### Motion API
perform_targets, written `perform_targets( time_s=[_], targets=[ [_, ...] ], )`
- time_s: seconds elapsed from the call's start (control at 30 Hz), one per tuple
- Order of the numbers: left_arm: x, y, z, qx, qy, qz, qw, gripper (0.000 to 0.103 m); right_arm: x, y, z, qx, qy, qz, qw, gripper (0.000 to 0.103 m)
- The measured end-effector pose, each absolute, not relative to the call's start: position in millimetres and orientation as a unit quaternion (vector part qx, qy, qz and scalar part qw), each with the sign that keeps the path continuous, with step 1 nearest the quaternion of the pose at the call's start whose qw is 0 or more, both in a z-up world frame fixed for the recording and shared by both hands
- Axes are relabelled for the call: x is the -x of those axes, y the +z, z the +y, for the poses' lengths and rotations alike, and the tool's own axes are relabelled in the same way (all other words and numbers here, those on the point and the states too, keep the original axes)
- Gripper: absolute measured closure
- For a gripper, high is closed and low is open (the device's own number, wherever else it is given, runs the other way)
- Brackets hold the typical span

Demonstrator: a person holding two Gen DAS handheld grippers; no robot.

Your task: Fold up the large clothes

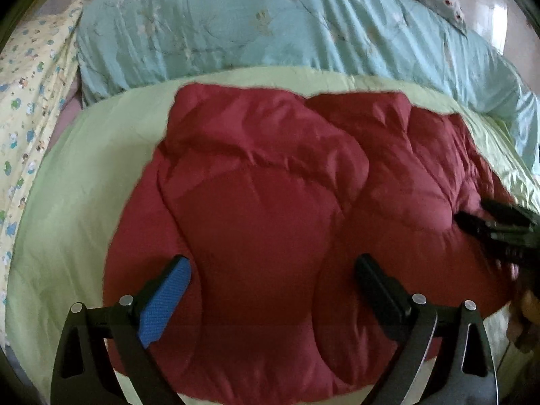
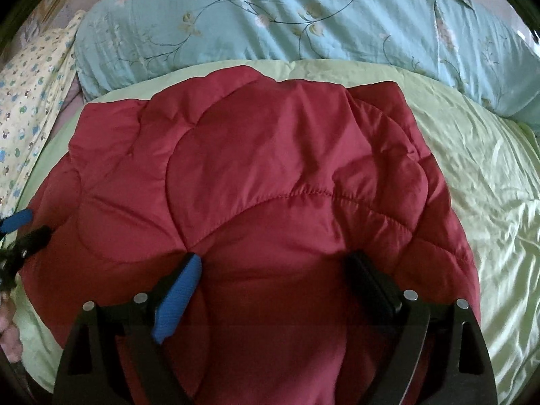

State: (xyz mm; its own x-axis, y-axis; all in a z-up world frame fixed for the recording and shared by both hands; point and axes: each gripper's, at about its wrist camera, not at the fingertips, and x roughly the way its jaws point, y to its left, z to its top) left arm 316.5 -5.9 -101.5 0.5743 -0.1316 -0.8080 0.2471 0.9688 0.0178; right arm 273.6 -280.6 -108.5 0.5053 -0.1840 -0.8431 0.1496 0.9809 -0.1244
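Red quilted garment (image 2: 270,182) | vine-print quilt (image 2: 303,17) sharp only in right view

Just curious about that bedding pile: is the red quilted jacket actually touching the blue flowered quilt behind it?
Apart. The right wrist view shows a strip of green sheet between the red jacket and the blue quilt.

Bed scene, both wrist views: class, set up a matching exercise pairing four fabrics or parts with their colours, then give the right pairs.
Column one:
1. quilted jacket
2. sheet under the jacket
3. floral quilt behind it
4. pad on one finger of the right gripper

Column two:
A. blue
B. pale green
C. dark red
D. light turquoise

Pairs: 1-C, 2-B, 3-D, 4-A
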Motion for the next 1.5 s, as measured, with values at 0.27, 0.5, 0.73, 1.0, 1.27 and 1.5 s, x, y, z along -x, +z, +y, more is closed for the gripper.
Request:
perform_targets(
  time_s=[0.27, 0.5, 0.73, 1.0, 1.27, 1.5],
  targets=[
    [-339.9, -128.4, -8.7, -0.069, -0.094, 0.463, 0.879, 0.0, -272.8, -109.8, -279.6, 0.016, -0.098, 0.485, 0.869, 0.013],
    [-339.5, -126.3, -8.8, -0.072, -0.096, 0.463, 0.878, 0.0, -267.9, -96.3, -276.6, -0.001, -0.101, 0.487, 0.868, 0.014],
    [-313.1, -101.5, 1.1, -0.072, -0.092, 0.448, 0.886, 0.001, -225.8, -69.5, -263.2, -0.033, -0.084, 0.464, 0.881, 0.014],
    [-258.1, -90.3, 11.0, -0.063, -0.096, 0.448, 0.886, 0.001, -182.6, -57.4, -245.1, -0.036, -0.059, 0.468, 0.881, 0.012],
    [-210.9, -96.5, 23.6, -0.069, -0.092, 0.466, 0.877, 0.001, -145.6, -66.2, -225.1, -0.043, -0.043, 0.485, 0.872, 0.012],
    [-181.6, -100.9, 28.9, -0.085, -0.081, 0.479, 0.87, 0.001, -122.1, -89.4, -205.4, -0.032, -0.027, 0.532, 0.845, 0.012]
  ],
)
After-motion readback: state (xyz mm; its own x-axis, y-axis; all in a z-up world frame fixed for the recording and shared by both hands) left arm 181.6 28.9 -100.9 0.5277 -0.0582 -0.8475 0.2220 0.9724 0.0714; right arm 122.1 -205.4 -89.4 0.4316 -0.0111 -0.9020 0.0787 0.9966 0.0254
